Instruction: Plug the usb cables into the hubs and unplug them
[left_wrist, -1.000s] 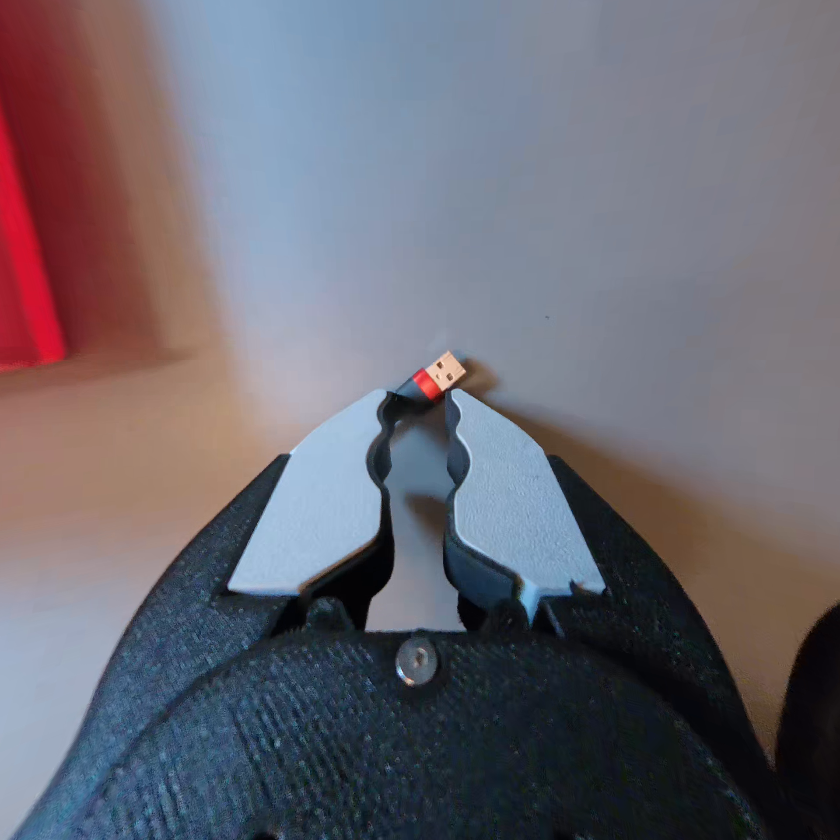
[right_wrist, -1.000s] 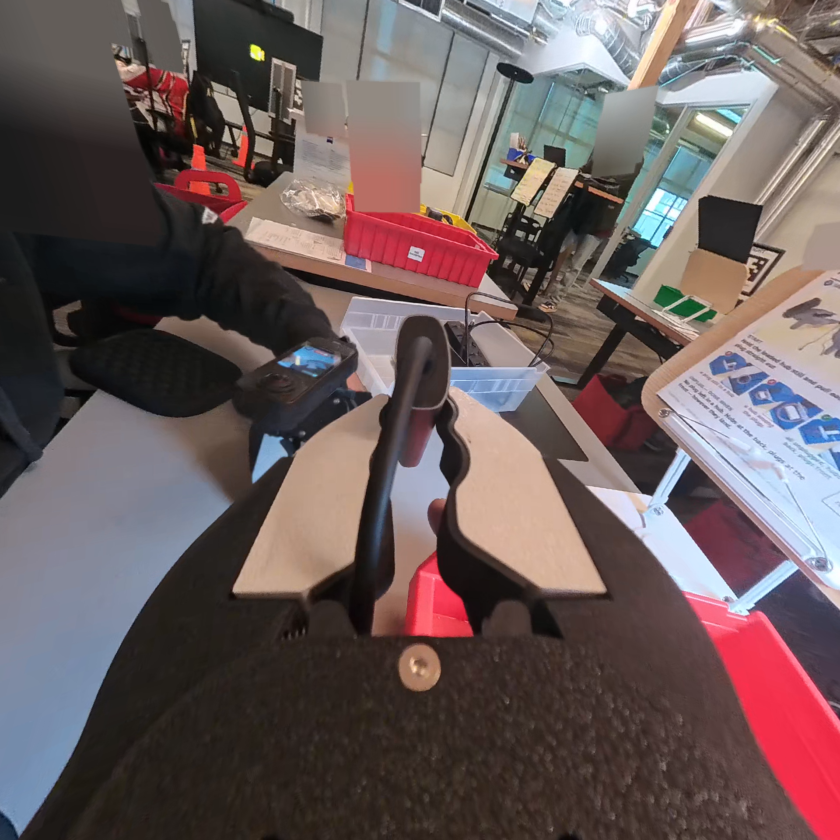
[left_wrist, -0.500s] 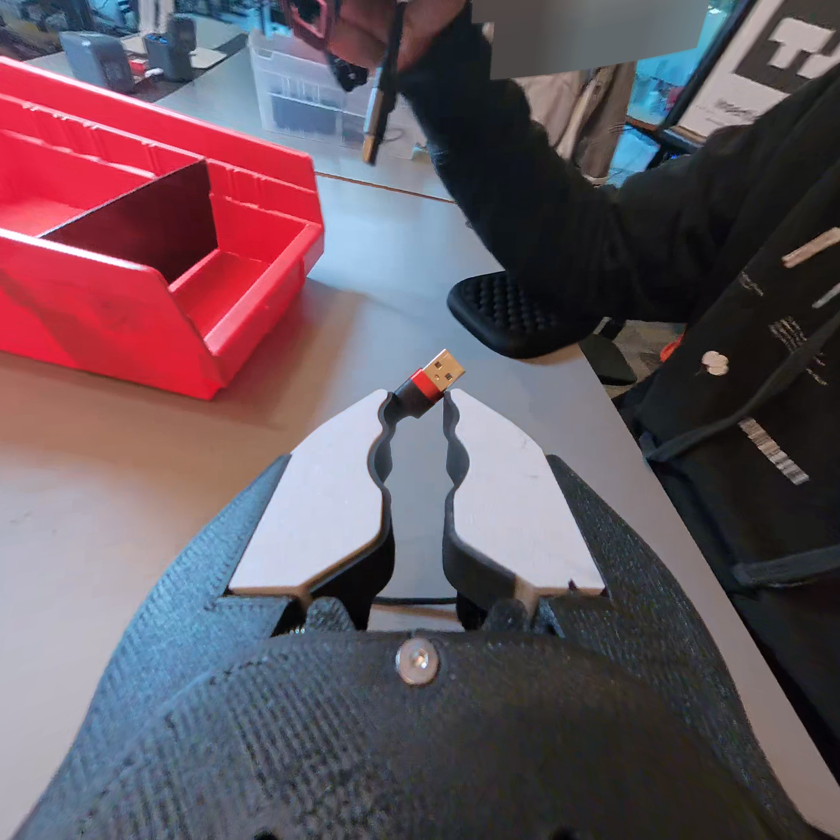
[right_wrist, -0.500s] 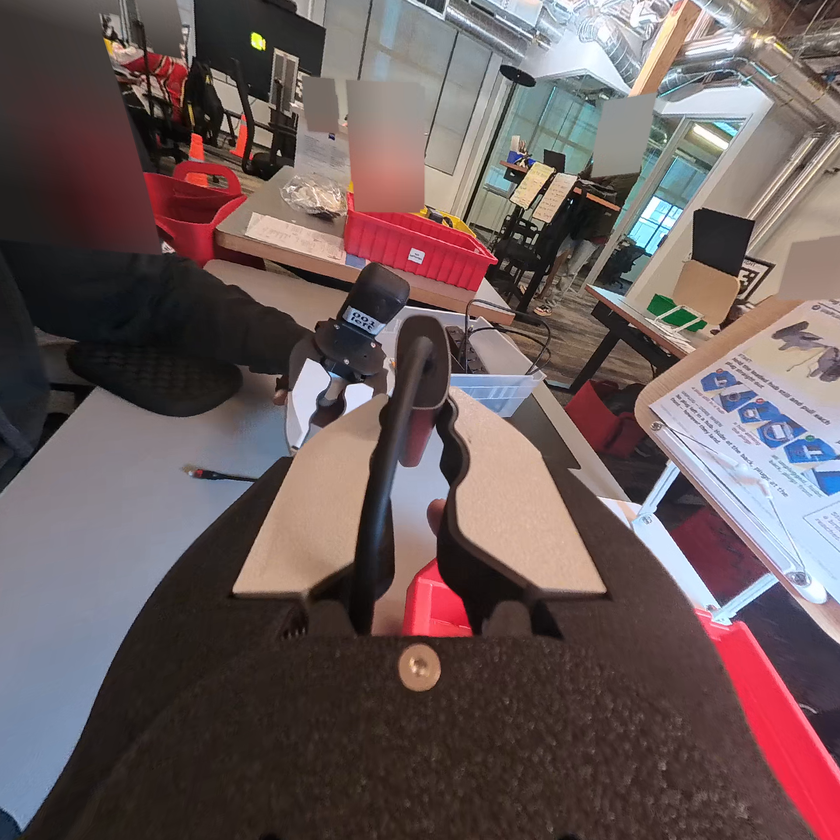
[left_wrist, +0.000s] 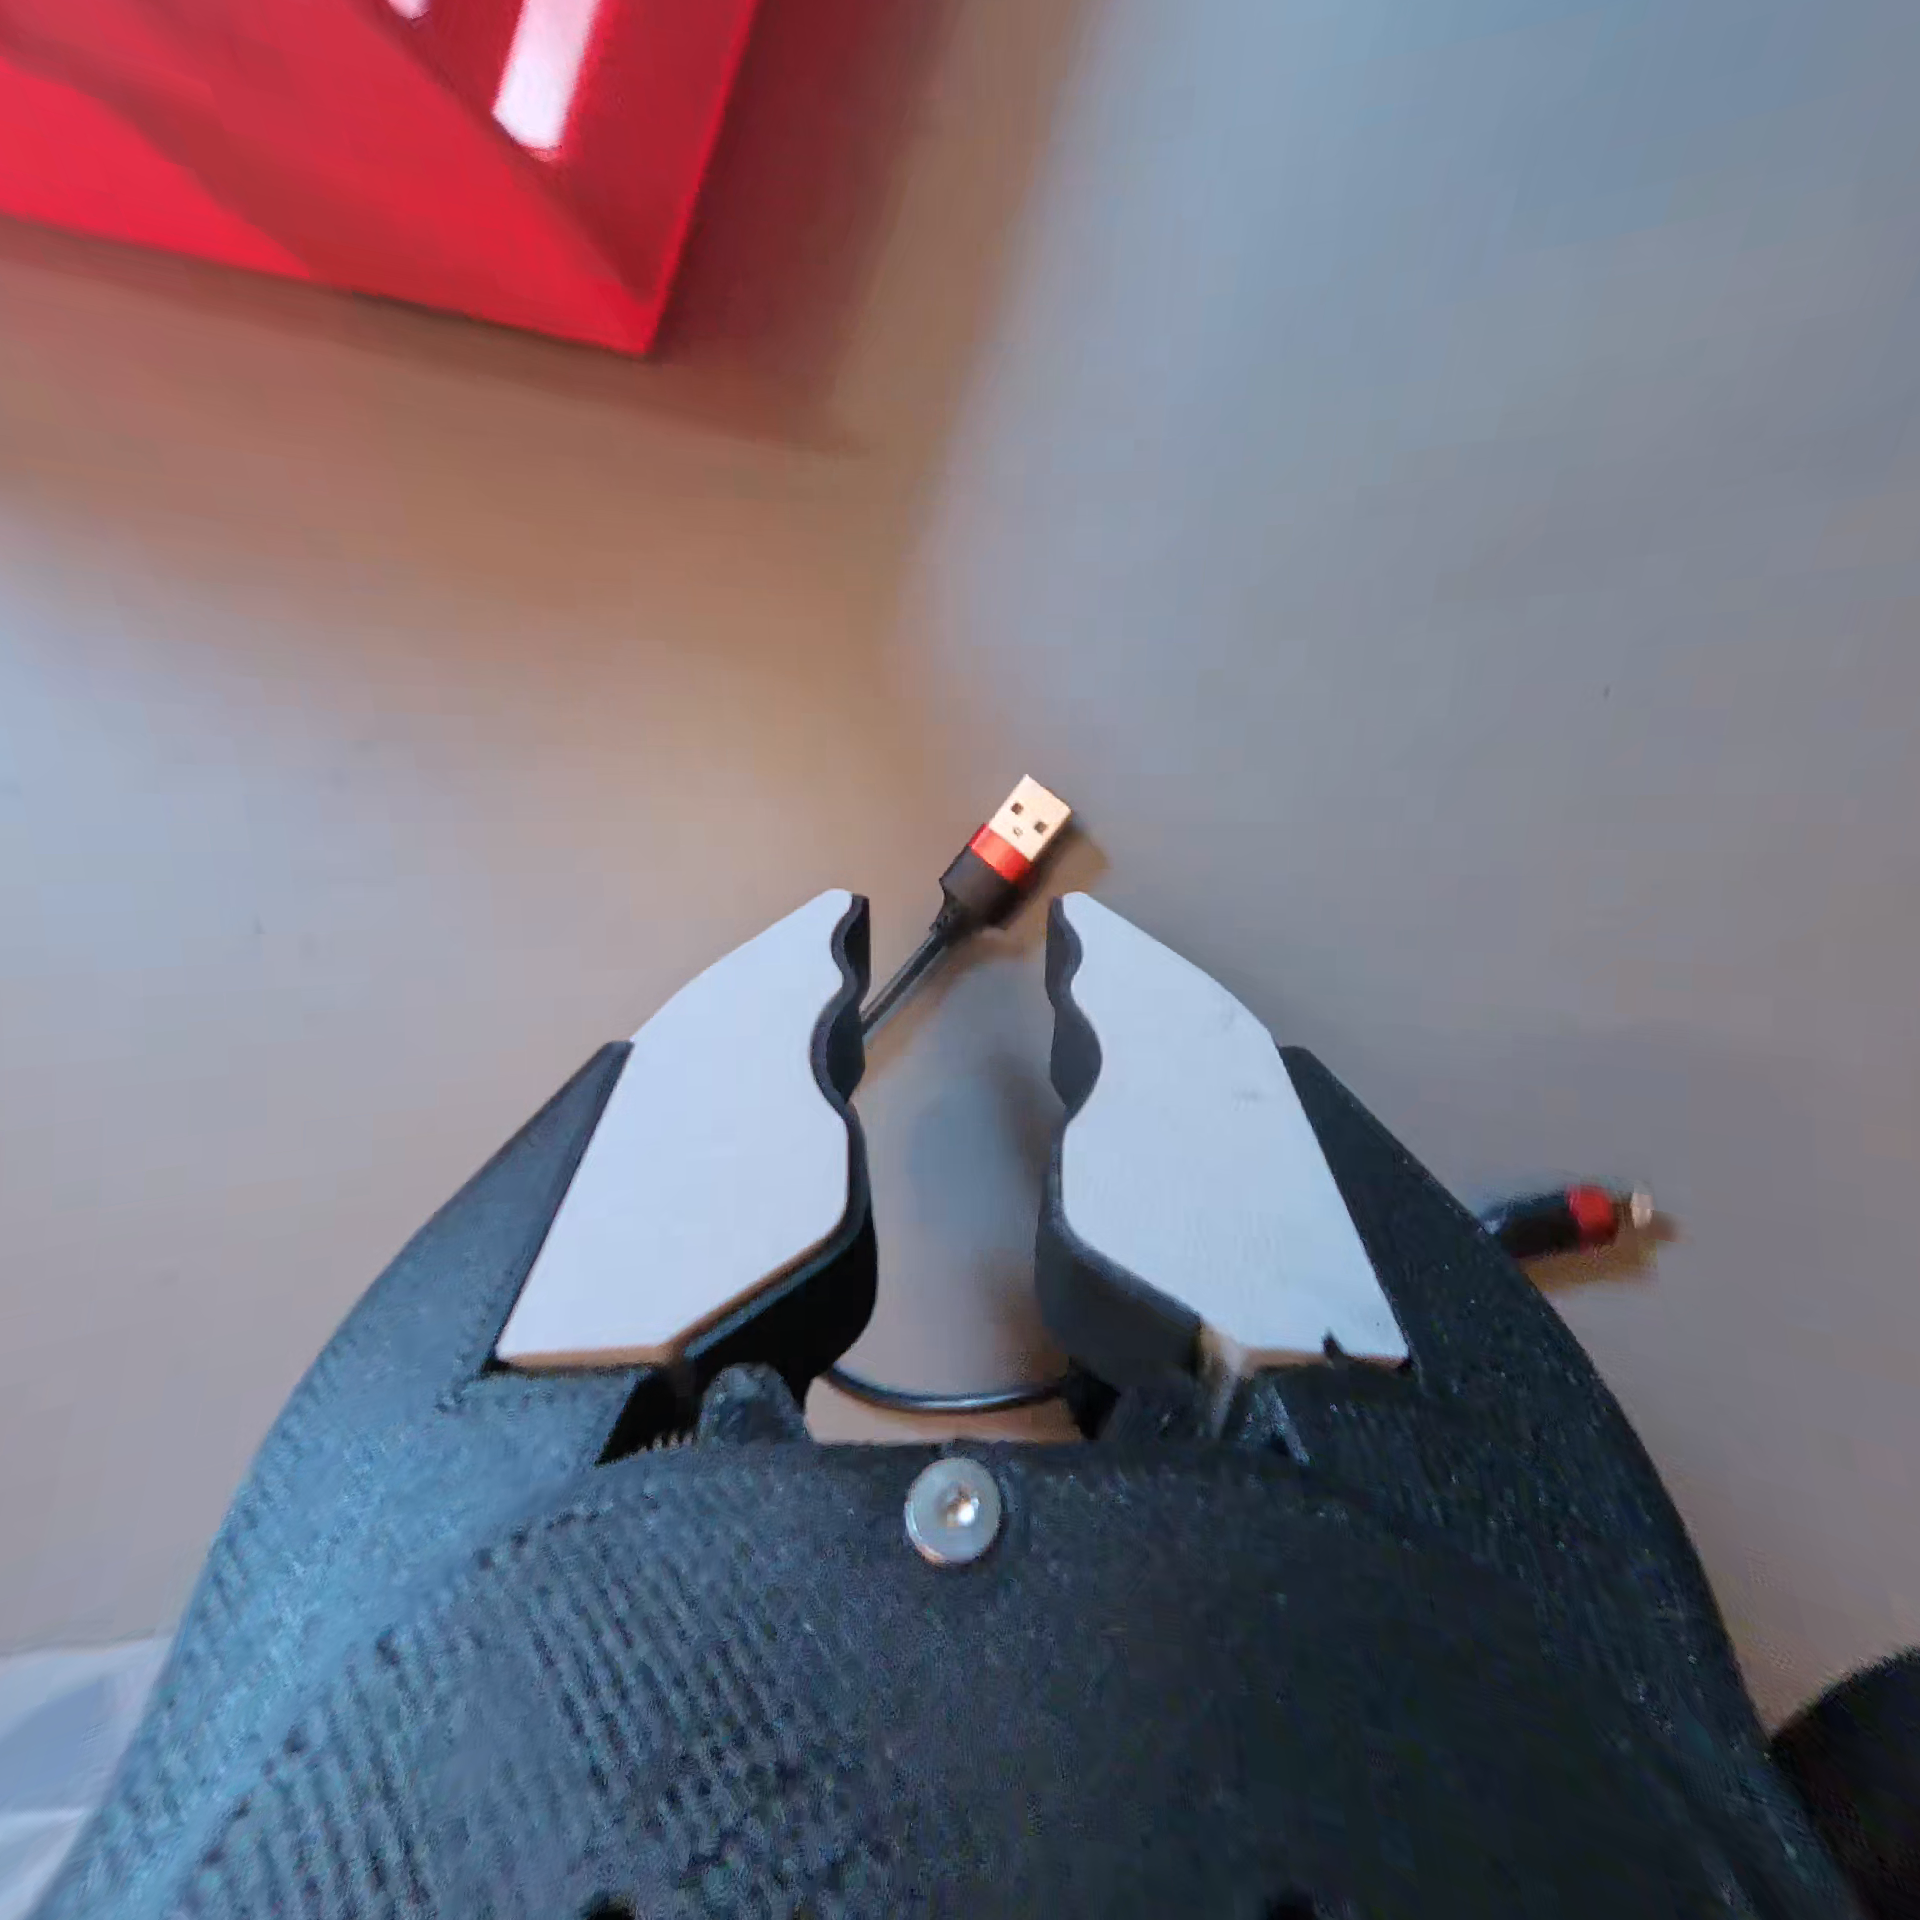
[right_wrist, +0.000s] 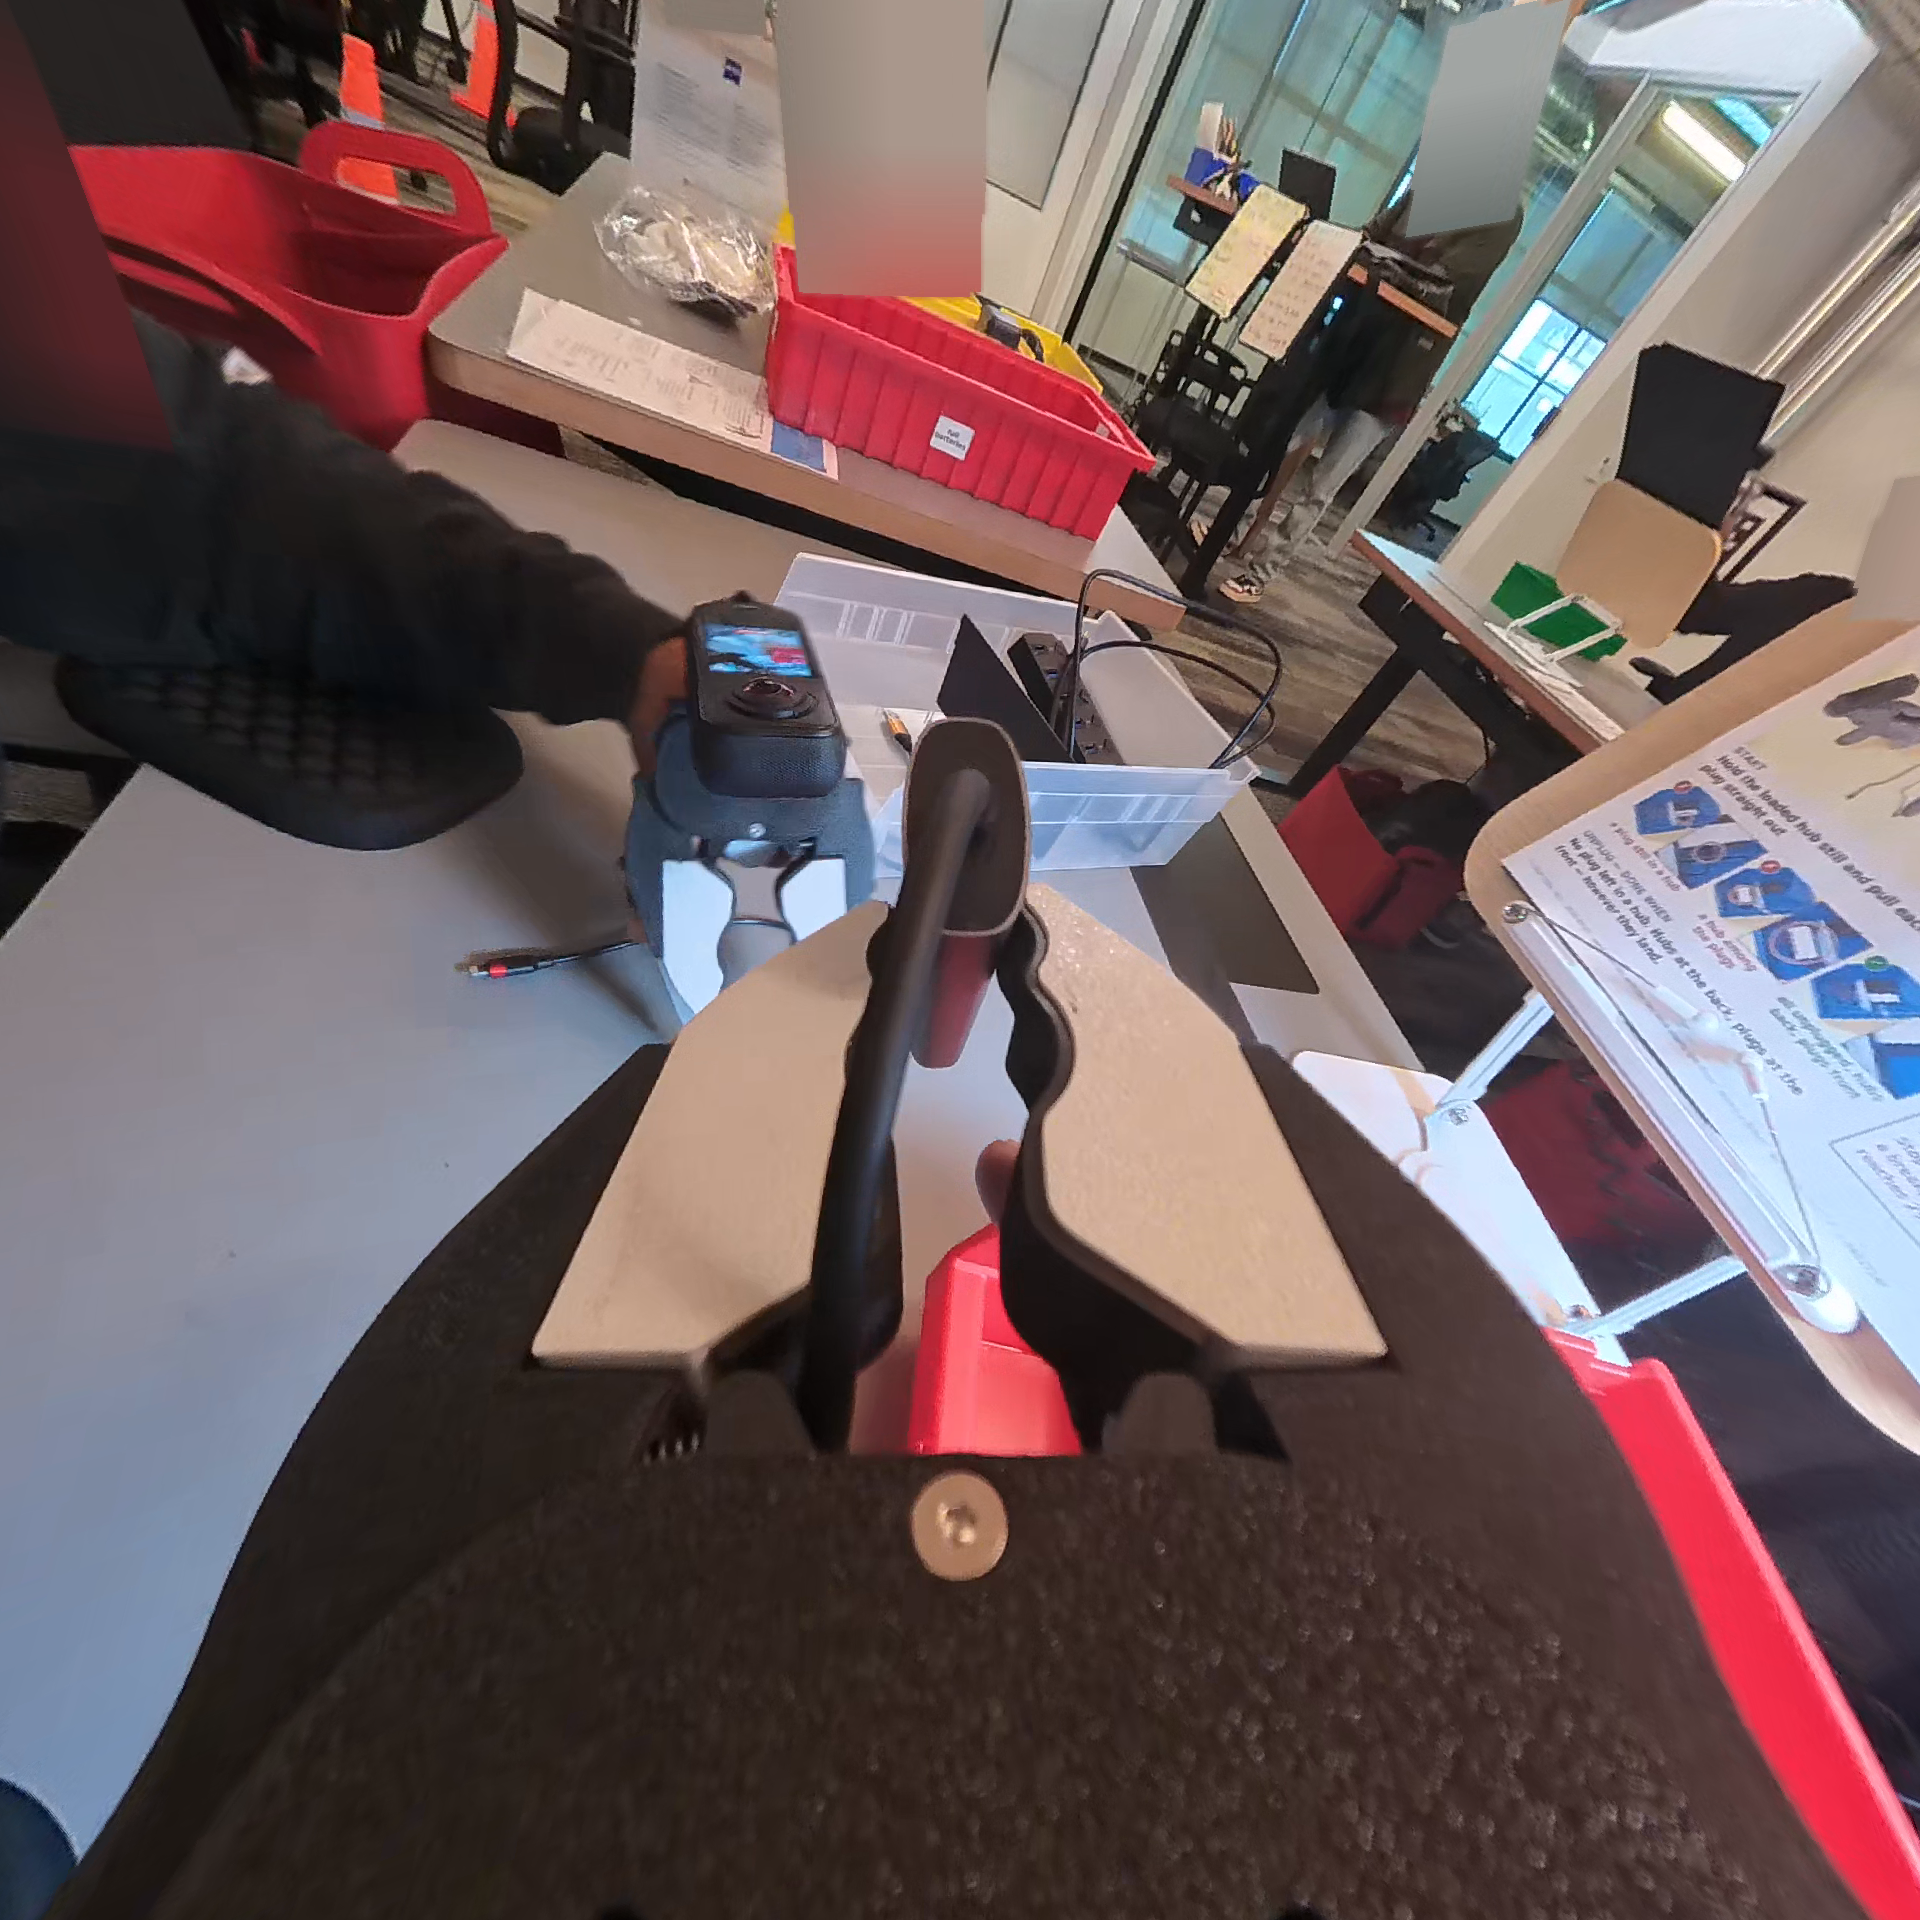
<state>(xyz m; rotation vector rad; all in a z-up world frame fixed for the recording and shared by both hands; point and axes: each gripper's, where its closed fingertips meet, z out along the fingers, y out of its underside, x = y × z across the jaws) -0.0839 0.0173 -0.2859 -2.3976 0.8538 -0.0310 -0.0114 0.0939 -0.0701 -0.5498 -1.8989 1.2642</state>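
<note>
In the left wrist view my left gripper (left_wrist: 951, 914) is open, low over the grey table (left_wrist: 1455, 520). A USB cable's plug (left_wrist: 1013, 847), gold tip with a red collar, lies on the table just past the fingertips, free of them. Its thin black cable runs back under the left finger. The cable's other end (left_wrist: 1579, 1236) lies to the right. In the right wrist view my right gripper (right_wrist: 951, 925) is shut on a hub (right_wrist: 966, 810), grey on top, red below, held upright, with a thick black cable (right_wrist: 883, 1091) running back. The left gripper (right_wrist: 748, 914) also shows there, pointing down at the table.
A red bin (left_wrist: 364, 156) stands at the left view's top left. In the right view, a clear plastic bin (right_wrist: 1091, 810) holding black hubs and cables sits behind, a red bin (right_wrist: 977, 1351) below my fingers, an instruction board (right_wrist: 1766, 935) at right, a black mesh chair (right_wrist: 291, 748) at left. My right fingertips sit around 25 centimetres from my left ones.
My left gripper has tilted down to the table and opened, letting go of the USB plug, which now lies on the table. The right gripper still holds the hub.
</note>
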